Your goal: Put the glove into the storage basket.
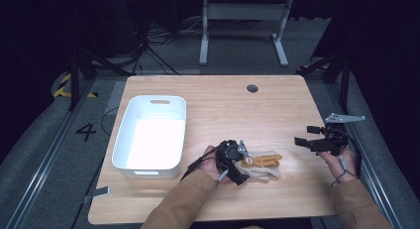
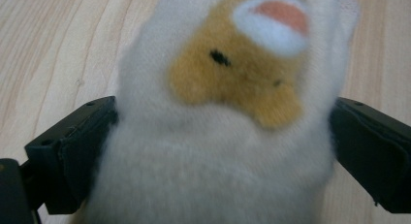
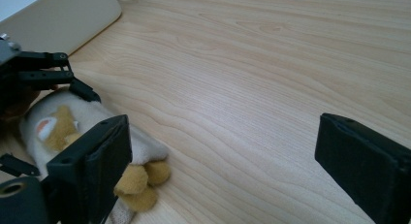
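Left gripper (image 1: pixel 241 162) pinched the soft, light white-and-tan plush toy (image 2: pixel 218 136) around its squashy body, a good hold. Right gripper (image 1: pixel 309 140) hovered spread, empty.

In the left gripper view the plush toy (image 2: pixel 218 112) is blurred and cut off at the top and bottom edges. In the high view its near left part is hidden under the left tool (image 1: pixel 236 162). The worktop (image 1: pixel 223 105) is cut off near the bottom edge.
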Tool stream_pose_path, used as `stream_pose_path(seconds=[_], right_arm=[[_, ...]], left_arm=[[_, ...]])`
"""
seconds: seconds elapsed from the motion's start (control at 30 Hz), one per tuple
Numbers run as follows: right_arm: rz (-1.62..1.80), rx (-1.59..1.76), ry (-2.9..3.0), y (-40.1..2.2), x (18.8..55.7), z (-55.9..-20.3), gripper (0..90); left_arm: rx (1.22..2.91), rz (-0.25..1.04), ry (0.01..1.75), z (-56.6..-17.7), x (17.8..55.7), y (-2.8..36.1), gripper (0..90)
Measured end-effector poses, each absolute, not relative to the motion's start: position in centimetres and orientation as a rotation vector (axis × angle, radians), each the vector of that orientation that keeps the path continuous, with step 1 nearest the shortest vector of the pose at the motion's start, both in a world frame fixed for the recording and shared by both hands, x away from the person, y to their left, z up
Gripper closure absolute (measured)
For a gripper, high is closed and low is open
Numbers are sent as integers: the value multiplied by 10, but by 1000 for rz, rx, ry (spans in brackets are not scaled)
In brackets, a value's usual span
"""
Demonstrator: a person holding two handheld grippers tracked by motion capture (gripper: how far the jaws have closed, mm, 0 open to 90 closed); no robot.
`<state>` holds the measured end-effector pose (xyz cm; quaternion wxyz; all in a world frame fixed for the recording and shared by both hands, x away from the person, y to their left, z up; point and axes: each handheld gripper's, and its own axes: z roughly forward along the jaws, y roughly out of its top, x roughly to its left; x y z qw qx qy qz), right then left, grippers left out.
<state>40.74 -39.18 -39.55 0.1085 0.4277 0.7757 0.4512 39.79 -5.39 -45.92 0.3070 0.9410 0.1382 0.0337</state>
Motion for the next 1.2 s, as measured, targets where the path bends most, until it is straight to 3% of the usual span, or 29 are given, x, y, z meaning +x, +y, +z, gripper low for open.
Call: stream_pose_path(seconds=[0.4,0.87,1.2], right_arm=[[1329,1266,2301,-390,408,-398,84],[1352,1281,2283,-394,408,-400,104],[1363,1288,2276,-396,408,-399,111]], left_arm=[[2520,102,349,-458,398,-60,90],[2536,104,327,-448,394,-58,604],[2548,95,368,-446,393,-59,702]])
